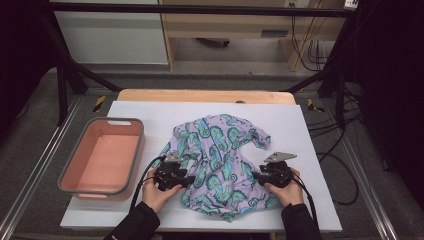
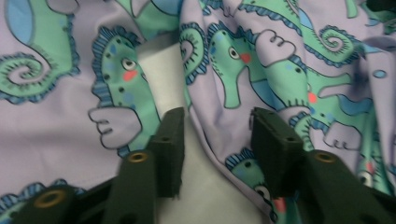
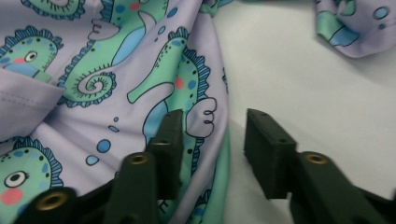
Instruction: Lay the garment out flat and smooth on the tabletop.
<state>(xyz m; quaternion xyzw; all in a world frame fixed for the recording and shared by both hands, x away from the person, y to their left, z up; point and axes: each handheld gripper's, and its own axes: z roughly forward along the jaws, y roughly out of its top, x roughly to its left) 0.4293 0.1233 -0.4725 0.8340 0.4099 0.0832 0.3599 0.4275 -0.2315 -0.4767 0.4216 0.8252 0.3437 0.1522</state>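
A seahorse-print garment (image 1: 222,162) lies crumpled mid-table. The left tool (image 2: 217,140) and right tool (image 3: 212,142) stand partly open at its side edges, gripping nothing.

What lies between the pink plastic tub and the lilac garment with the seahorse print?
In the high view, a bare strip of the white table cover separates the pink plastic tub from the lilac seahorse-print garment; nearer the person, the left gripper and its black cable sit there.
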